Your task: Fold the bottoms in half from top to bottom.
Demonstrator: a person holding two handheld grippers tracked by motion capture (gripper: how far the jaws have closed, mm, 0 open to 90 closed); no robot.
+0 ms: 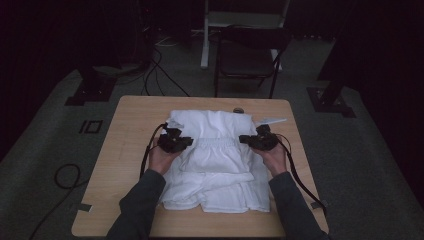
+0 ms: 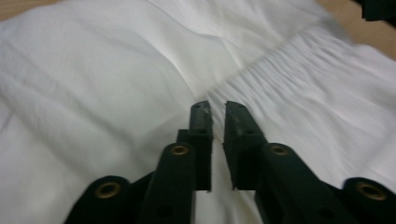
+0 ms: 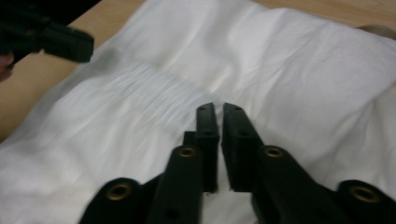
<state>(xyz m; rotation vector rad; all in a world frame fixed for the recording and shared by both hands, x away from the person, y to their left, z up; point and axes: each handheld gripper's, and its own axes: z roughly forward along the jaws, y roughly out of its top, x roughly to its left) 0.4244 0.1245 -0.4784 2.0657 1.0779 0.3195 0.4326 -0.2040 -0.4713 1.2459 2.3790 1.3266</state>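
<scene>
A pile of folded white garments (image 1: 215, 175) lies on the wooden table (image 1: 125, 140). The top piece has a gathered elastic waistband (image 1: 216, 143), which runs diagonally in the left gripper view (image 2: 289, 60) and in the right gripper view (image 3: 135, 88). My left gripper (image 1: 175, 142) hovers at the waistband's left end, and its jaws (image 2: 217, 109) stand almost together with nothing between them. At the waistband's right end my right gripper (image 1: 257, 140) is shut (image 3: 218, 112) just over the cloth and holds nothing. Each gripper's body shows in the other's view, at a top corner.
A dark chair (image 1: 247, 55) stands beyond the table's far edge. A small round object (image 1: 238, 110) lies at the back of the table behind the cloth. Cables (image 1: 155, 75) trail over the grey floor. Bare wood shows to the left and right of the pile.
</scene>
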